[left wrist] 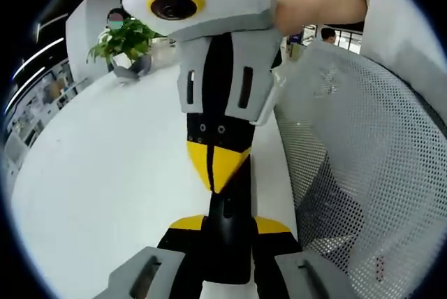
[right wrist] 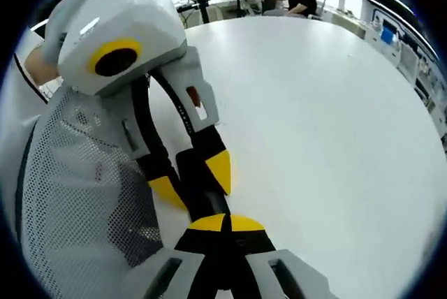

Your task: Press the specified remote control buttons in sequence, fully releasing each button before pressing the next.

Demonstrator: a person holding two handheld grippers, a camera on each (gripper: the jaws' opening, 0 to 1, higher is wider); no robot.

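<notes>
1. We see the black remote control (left wrist: 227,232) clamped between the left gripper (left wrist: 227,223) jaws, above the white counter (left wrist: 105,187).
2. We see the right gripper (left wrist: 213,170) closed to a point, its tip touching the remote.
3. A mesh chair back (left wrist: 356,173) stands beside; a potted plant (left wrist: 126,40) sits far off.

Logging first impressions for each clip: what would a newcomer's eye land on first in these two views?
Two grey, yellow-tipped grippers meet nose to nose over a white table: the right gripper comes down from above onto a black remote held between the left gripper's jaws. A white mesh chair back stands close beside them, and a potted plant sits at the table's far end.
</notes>
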